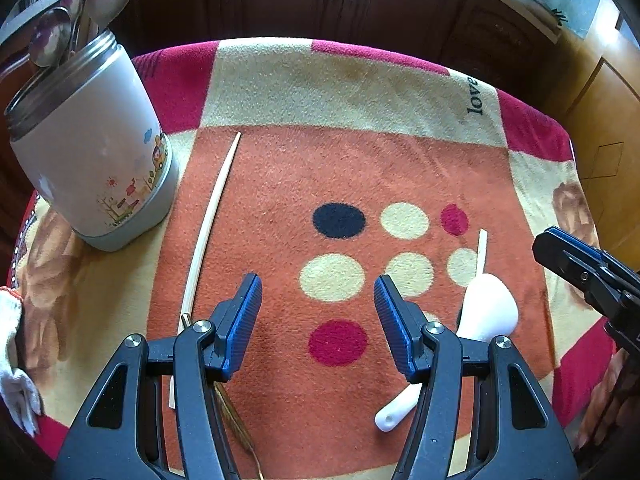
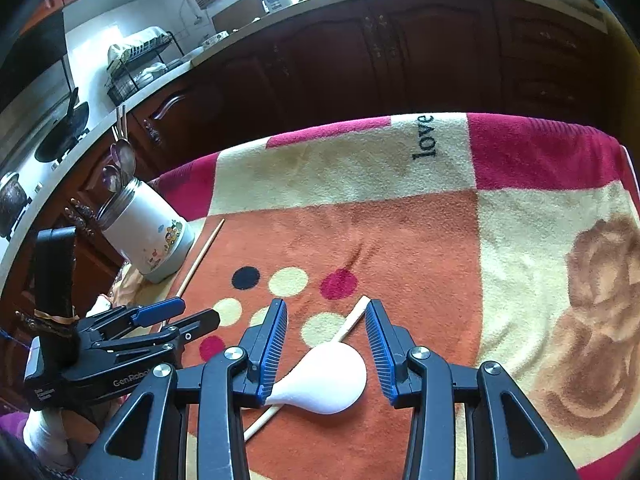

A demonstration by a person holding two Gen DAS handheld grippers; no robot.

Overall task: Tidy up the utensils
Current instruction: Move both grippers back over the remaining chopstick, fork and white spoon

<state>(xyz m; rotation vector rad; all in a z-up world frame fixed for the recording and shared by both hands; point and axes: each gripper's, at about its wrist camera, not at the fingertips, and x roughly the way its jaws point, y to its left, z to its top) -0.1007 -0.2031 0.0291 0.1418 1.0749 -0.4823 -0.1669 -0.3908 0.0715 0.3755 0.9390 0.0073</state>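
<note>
A white ceramic spoon [image 2: 328, 380] lies bowl-down on the blanket, across a wooden chopstick [image 2: 354, 318]. My right gripper [image 2: 326, 308] hangs over it, open, with the bowl between the jaws and the pads clear of it. My left gripper [image 1: 318, 284] is open over bare blanket with nothing between its fingers. To its right lie the spoon [image 1: 490, 312] and that chopstick [image 1: 482, 252]. A second chopstick [image 1: 212, 216] lies to its left. The grey-white jar [image 1: 92, 152] at the far left holds several metal spoons [image 1: 52, 36].
A thin brass-coloured utensil [image 1: 238, 424] lies under the left finger. The patterned blanket [image 1: 360, 92] covers the table up to its far edge. Dark cabinets [image 2: 400, 60] stand behind. A white cloth [image 1: 12, 340] is at the left edge. The jar [image 2: 144, 236] and left gripper [image 2: 196, 312] show left.
</note>
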